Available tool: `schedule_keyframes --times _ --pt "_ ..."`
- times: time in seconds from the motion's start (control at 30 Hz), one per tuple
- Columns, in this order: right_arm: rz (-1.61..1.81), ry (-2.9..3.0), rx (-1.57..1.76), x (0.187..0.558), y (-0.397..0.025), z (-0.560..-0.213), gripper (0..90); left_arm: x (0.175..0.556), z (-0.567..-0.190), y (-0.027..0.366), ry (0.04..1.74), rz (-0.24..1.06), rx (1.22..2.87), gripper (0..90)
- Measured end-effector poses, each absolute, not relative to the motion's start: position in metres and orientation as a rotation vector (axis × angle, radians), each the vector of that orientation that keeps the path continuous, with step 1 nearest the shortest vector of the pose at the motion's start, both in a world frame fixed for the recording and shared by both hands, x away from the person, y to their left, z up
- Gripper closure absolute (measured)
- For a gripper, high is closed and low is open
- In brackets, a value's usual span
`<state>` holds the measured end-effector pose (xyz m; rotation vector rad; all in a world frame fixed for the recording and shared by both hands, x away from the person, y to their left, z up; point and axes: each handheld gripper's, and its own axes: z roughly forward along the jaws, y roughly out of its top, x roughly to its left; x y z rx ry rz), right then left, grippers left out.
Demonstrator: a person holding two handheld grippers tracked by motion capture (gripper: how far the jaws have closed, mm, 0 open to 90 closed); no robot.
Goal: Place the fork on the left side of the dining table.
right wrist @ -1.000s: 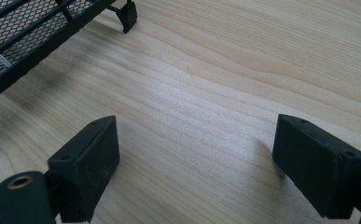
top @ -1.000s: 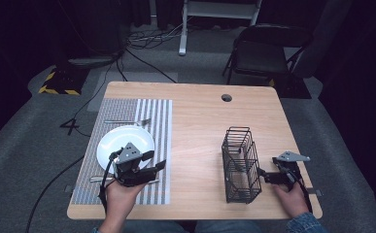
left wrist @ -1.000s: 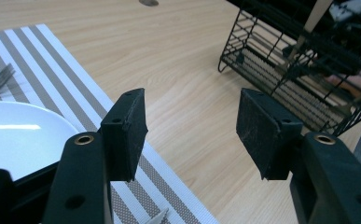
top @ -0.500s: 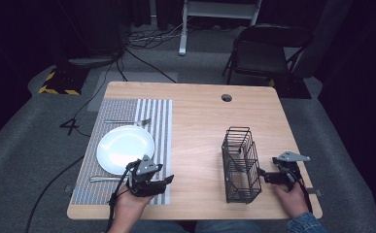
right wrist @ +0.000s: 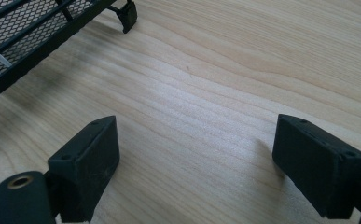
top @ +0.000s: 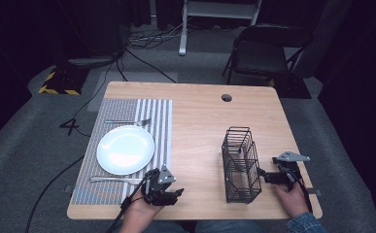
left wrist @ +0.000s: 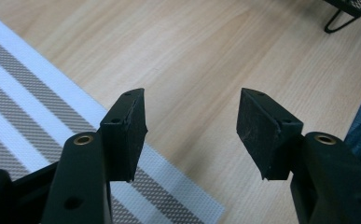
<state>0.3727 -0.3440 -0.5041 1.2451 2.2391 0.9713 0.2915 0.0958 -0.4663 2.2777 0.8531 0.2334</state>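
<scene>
Black wire makes up the basket (top: 241, 165), which stands upright on the right half of the wooden table (top: 200, 116), with its long side running away from the person. Its mesh base and 1 foot show at the upper left of the right gripper view (right wrist: 38, 32). Just beside the basket's near right corner lies the right gripper (top: 265, 177), its jaws spread wide over bare wood with nothing between them and not touching the wire.

Near the front edge, at the corner of the striped placemat (top: 127, 145), the left gripper (top: 176, 193) also has its jaws apart and empty; the left gripper view shows the mat's corner (left wrist: 38, 116) beneath 1 jaw. A knife (top: 115, 180) lies on the mat just left of that gripper, in front of a white plate (top: 125, 149). Beyond the plate rests a fork (top: 127, 121).
</scene>
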Motion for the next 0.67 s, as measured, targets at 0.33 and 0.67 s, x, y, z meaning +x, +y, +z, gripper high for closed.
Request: schedule_keyframes --times 0.33,0.67 --pt "0.971 2.239 1.245 0.373 -0.344 -0.504 14.7 0.287 -0.477 0.079 0.785 0.286 2.402 42.6" --pt "0.971 2.239 1.245 0.373 -0.344 -0.504 14.8 0.284 -0.484 0.070 0.736 0.284 2.466 39.6"
